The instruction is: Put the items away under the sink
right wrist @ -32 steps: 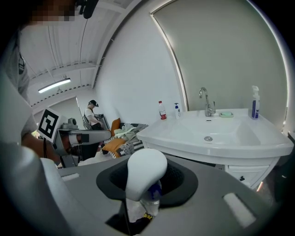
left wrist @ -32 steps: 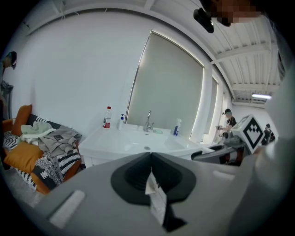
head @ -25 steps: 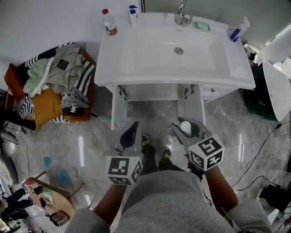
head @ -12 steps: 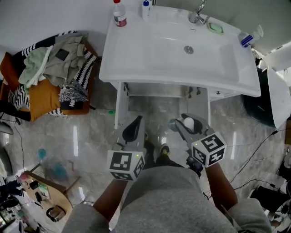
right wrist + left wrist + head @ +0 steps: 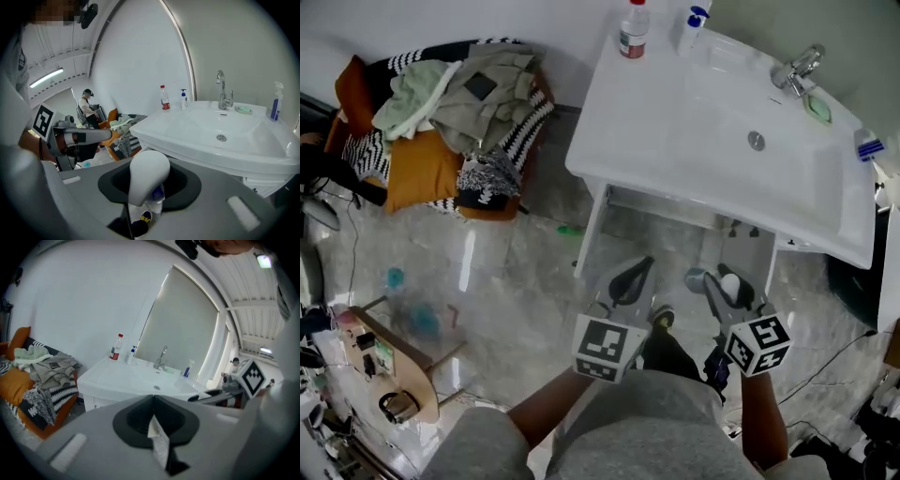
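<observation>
My left gripper (image 5: 634, 272) is shut on a thin flat white packet (image 5: 158, 439), which stands on edge between the jaws in the left gripper view. My right gripper (image 5: 727, 284) is shut on a white bottle (image 5: 148, 178) with a rounded white cap and a blue label. Both grippers hover side by side over the floor, just in front of the open cabinet (image 5: 675, 223) under the white sink (image 5: 703, 141). The cabinet's inside is mostly hidden by the basin.
On the sink stand a red-capped bottle (image 5: 634, 28), a pump bottle (image 5: 692, 26), the tap (image 5: 797, 67), a green soap dish (image 5: 818, 108) and a blue spray bottle (image 5: 866, 145). Laundry is piled on an orange seat (image 5: 441, 122) to the left. Clutter lies at bottom left.
Both grippers have moved forward and a little lower toward the cabinet, each keeping its grip. The head view has swung, so the sink now sits further right and tilted.
</observation>
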Tool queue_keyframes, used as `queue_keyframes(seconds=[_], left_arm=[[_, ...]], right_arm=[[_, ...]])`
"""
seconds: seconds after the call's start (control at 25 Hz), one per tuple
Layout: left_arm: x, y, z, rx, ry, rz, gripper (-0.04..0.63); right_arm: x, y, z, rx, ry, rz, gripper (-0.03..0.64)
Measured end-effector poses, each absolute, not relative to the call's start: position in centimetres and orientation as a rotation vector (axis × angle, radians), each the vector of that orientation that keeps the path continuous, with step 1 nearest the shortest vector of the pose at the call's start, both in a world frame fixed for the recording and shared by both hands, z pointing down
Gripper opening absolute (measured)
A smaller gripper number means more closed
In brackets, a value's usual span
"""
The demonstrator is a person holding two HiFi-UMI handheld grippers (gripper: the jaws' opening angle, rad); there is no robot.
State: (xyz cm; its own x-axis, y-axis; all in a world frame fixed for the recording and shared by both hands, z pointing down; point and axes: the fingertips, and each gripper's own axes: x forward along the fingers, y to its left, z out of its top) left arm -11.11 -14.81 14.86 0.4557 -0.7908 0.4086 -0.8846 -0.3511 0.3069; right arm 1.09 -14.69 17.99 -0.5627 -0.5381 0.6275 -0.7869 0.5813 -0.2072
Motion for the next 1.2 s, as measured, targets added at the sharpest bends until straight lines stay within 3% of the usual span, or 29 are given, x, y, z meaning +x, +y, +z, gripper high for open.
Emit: queue_keyframes(seconds=[0.52,1.2], left_arm=[[-10.5,-16.5,22.0,2.07,-1.561,0.297,0.012],[-7.5,-19.7,41.0,2.059,-1.604,0.318,0.012]], right_arm=[[2.0,-19.1,25.1,0.966,-2.318,0.686,0.129],[2.5,-22.3,42.9,1.0,-2.304,0.667,0.129]])
